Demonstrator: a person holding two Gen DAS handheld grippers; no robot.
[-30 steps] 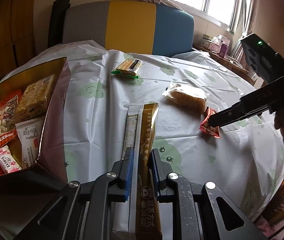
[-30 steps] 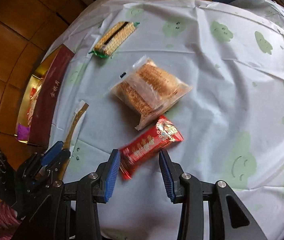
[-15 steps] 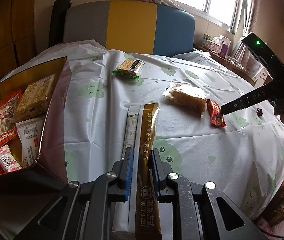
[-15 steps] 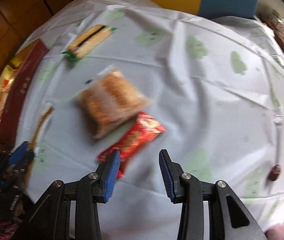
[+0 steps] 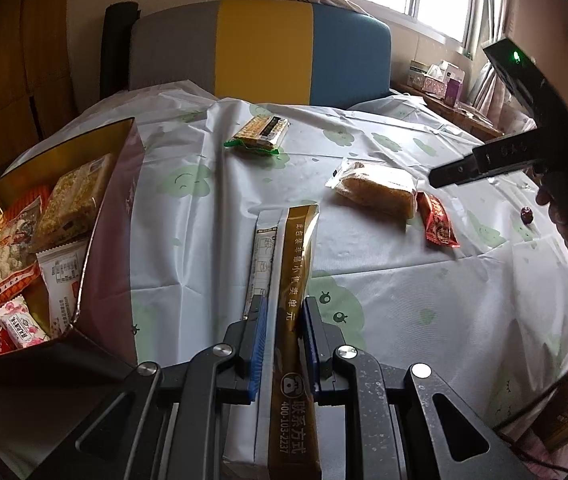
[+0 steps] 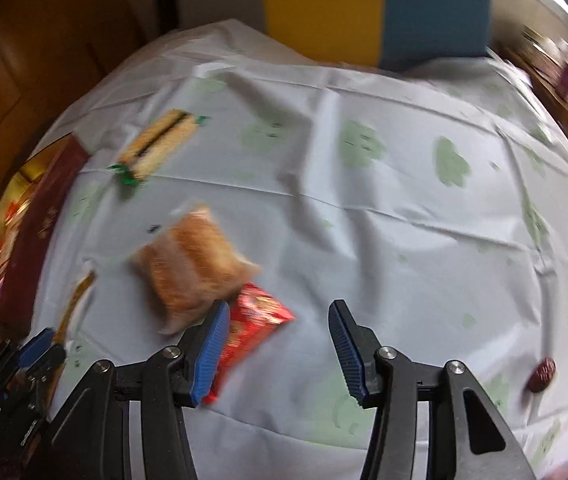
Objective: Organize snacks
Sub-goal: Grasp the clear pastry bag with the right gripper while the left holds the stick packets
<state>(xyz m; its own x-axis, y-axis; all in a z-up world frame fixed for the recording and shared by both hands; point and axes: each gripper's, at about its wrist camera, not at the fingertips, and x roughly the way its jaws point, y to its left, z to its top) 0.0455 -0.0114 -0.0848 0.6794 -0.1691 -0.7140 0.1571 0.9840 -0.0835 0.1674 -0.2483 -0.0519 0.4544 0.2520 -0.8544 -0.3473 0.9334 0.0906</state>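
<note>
Left tongs (image 5: 282,320) grip a gold-and-white sachet (image 5: 290,280); right tongs (image 6: 280,348) hang open, above the red snack packet (image 6: 250,328).

Your bench (image 5: 424,292) wears a white cloth with pale green prints. At its left edge you see an open gold box (image 5: 124,184) with snacks inside. Near the far edge lies a green-ended cracker pack (image 5: 258,133). Toward the middle a clear bread packet (image 5: 378,191) touches a red packet (image 5: 438,226). By the right edge rests a small dark red candy (image 5: 527,214).
</note>
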